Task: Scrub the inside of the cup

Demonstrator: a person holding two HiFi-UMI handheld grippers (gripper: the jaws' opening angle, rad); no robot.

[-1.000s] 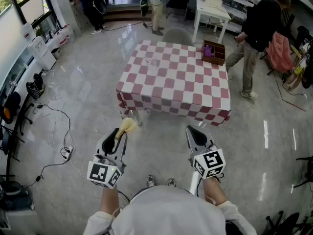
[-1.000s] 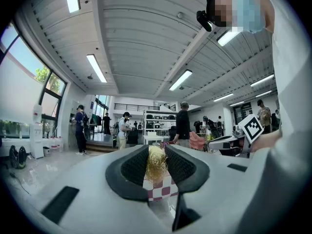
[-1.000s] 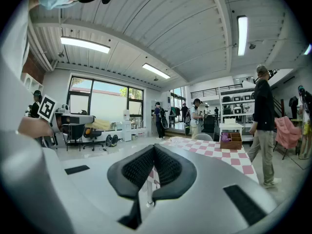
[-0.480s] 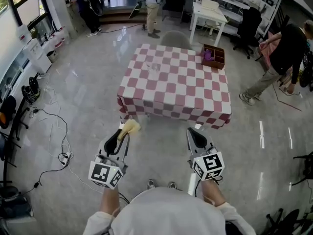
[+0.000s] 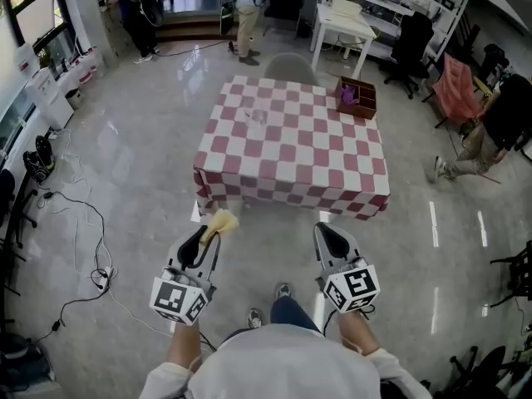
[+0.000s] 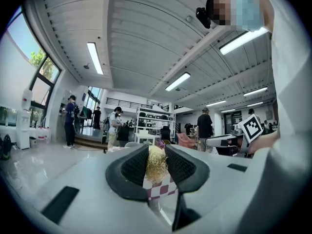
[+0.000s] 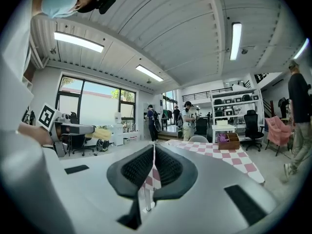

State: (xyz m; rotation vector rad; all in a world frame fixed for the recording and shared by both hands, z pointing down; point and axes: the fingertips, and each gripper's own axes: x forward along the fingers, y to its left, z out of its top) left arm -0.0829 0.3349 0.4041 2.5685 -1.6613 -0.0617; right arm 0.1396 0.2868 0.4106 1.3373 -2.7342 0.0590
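My left gripper (image 5: 204, 231) is clenched on a tuft of yellow, straw-like scrubber (image 5: 221, 220), short of the near edge of the checkered table (image 5: 293, 160). My right gripper (image 5: 327, 233), also short of that edge, is pressed closed on nothing. The clear cup (image 5: 257, 116) stands on the table's far left part. A wooden box (image 5: 356, 96) sits at its far right corner.

Room bright all over. Long ceiling lights (image 6: 95, 57) glow white. Daylight comes in through big windows (image 7: 100, 104). Shiny floor (image 5: 465, 248) shows thin white glare streaks. Shadows soft and faint. Head view sharp and clear. Both gripper views bent round like fishbowl, with black corners. Nearest things at bottom edge look soft, bit fuzzy.
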